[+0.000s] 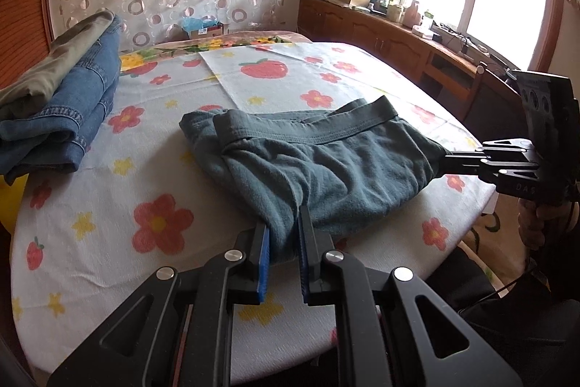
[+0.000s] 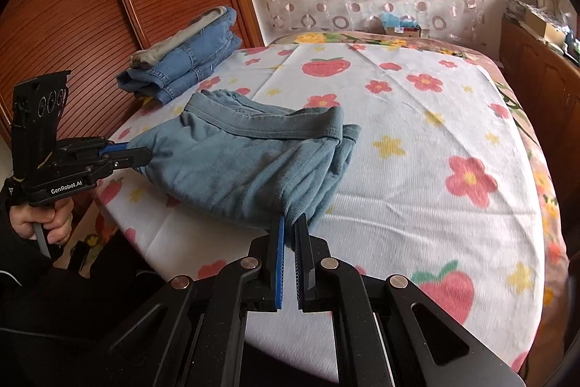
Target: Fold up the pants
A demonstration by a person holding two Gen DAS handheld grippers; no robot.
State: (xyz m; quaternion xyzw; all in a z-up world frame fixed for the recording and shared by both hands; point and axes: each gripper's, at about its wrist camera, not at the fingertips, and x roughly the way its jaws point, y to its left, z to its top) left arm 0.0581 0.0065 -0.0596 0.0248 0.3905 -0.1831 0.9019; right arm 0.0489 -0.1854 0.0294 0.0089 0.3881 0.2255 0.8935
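Note:
Teal-grey pants (image 1: 319, 165) lie partly folded on the flowered tablecloth (image 1: 108, 234), waistband facing the far side. My left gripper (image 1: 284, 223) is shut on the near edge of the cloth. It also shows in the right wrist view (image 2: 139, 156) at the pants' left corner. My right gripper (image 2: 291, 222) is shut on the near right corner of the pants (image 2: 246, 158). It appears in the left wrist view (image 1: 447, 162), pinching the right corner. The cloth is stretched between both grippers and slightly raised at the near edge.
A stack of folded blue jeans with an olive garment on top (image 1: 69, 97) sits at the table's far left, also in the right wrist view (image 2: 185, 60). A wooden cabinet (image 1: 380, 28) with clutter runs along the right under a window. A wooden shutter door (image 2: 72, 17) is left.

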